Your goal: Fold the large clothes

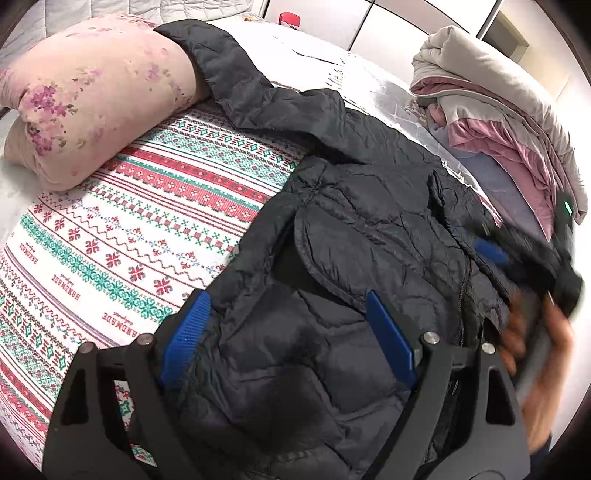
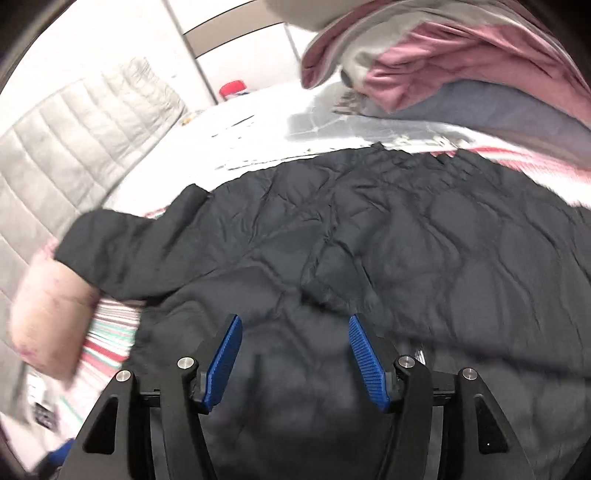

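A dark quilted puffer jacket (image 1: 369,206) lies spread on the patterned bedspread (image 1: 155,206), one sleeve running up onto a pink pillow. My left gripper (image 1: 288,306) is open, its blue pads either side of the jacket's lower part, just above the fabric. My right gripper (image 2: 295,325) is open over the jacket (image 2: 369,236) and holds nothing; its view is blurred by motion. It also shows in the left wrist view (image 1: 491,251) at the right, blurred, over the jacket's zipper side.
A pink floral pillow (image 1: 92,92) lies at the left of the bed. A pile of grey, pink and blue bedding (image 1: 498,110) sits at the right, also in the right wrist view (image 2: 461,62). A red-capped container (image 1: 290,18) stands far back. A grey quilted headboard (image 2: 74,147) is at the left.
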Available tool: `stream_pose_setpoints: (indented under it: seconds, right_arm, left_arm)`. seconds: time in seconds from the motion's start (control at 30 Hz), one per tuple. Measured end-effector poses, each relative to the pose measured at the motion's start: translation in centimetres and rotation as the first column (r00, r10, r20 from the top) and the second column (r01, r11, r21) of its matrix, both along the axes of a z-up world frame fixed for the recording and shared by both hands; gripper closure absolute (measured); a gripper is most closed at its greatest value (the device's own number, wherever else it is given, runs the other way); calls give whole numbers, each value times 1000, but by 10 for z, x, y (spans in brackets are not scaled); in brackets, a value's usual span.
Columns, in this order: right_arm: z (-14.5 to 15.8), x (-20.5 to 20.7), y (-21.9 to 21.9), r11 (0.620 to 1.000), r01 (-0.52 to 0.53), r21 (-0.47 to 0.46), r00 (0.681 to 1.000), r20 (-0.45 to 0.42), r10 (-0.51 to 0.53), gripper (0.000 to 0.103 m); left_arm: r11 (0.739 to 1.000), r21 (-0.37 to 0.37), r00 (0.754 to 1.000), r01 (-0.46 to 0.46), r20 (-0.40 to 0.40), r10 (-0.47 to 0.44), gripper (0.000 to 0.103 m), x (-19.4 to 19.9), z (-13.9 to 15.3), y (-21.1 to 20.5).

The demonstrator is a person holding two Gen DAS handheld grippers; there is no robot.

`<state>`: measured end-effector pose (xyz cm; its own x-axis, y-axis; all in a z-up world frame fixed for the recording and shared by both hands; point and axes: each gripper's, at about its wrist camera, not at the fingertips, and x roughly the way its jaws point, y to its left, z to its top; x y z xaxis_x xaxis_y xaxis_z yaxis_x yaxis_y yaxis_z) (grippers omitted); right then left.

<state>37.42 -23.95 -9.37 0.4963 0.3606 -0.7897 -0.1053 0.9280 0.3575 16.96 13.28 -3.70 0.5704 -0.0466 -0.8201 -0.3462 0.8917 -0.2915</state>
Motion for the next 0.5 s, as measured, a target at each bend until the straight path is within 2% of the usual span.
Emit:
stream_pose_setpoints:
  seconds: [0.1,0.2,0.37,0.43,0.5]
  right_arm:
    - [7,-41,-17,999,35,-18,997,-66,-36,41]
    - [19,-97,-36,996,77,-42,993,-84,-81,40]
    - [37,-161,-57,989,141,47,990,-41,-139,28]
    - [32,-174,-58,985,141,98,990,-29,-138,21]
    - [14,-176,-52,986,115,120,993,-38,-111,19]
  left_arm:
    - [1000,10,1000,-1,9,1,17,0,3,1]
    - [999,33,1000,5,13,-5,17,1,5,0]
    - [999,42,1000,-20,6,20,17,5,5,10]
    - [997,56,998,-52,23,51,17,3,9,19]
    - [993,88,996,-82,40,79,17,2,15,29]
